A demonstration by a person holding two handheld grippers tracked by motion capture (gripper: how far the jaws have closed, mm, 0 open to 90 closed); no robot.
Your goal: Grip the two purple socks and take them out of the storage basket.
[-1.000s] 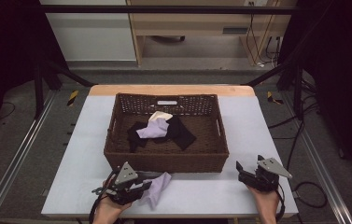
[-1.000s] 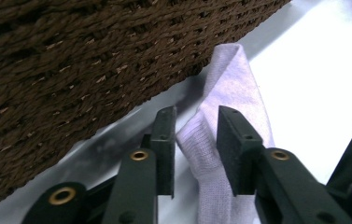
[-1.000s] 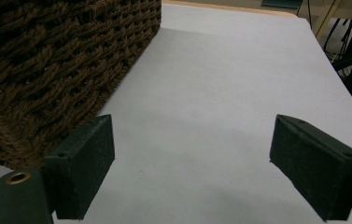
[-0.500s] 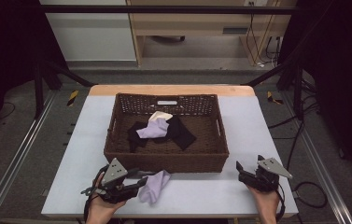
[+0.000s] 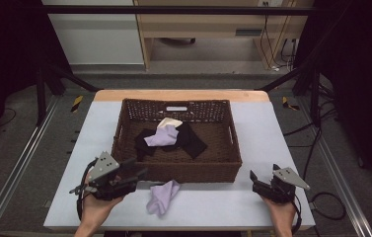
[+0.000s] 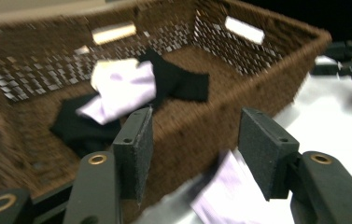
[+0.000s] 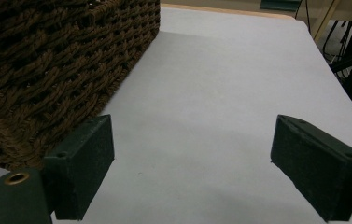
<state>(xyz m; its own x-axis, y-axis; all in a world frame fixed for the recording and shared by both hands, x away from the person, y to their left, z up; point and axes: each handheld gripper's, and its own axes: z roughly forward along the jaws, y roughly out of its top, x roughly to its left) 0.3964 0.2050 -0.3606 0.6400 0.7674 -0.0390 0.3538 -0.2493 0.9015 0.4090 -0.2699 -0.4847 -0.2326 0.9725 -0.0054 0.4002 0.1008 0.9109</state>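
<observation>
A brown wicker basket [image 5: 173, 170] stands mid-table and holds a lilac cloth [image 5: 161, 137], a black cloth [image 5: 193, 140] and a cream one [image 5: 169, 123]. A second lilac cloth [image 5: 161, 196] lies crumpled on the table before the basket's front wall. My left gripper [image 5: 139, 174] hovers just left of it and above; its jaws have just been opening and nothing is between them. In the left gripper view the open gripper [image 6: 194, 135] looks over the basket [image 6: 267, 79], with the loose cloth [image 6: 225, 196] below. My right gripper [image 5: 254, 178] rests open at the front right.
The white table [image 5: 272, 133] has bare surface right of the basket, seen between the right gripper's [image 7: 192, 140] jaws beside the basket wall [image 7: 47, 60]. Dark frame rails and cables run along both sides of the table on the floor.
My left gripper let go of the lilac cloth, opened and rose while drawing back to the left. The cloth stayed on the table. The right gripper kept still.
</observation>
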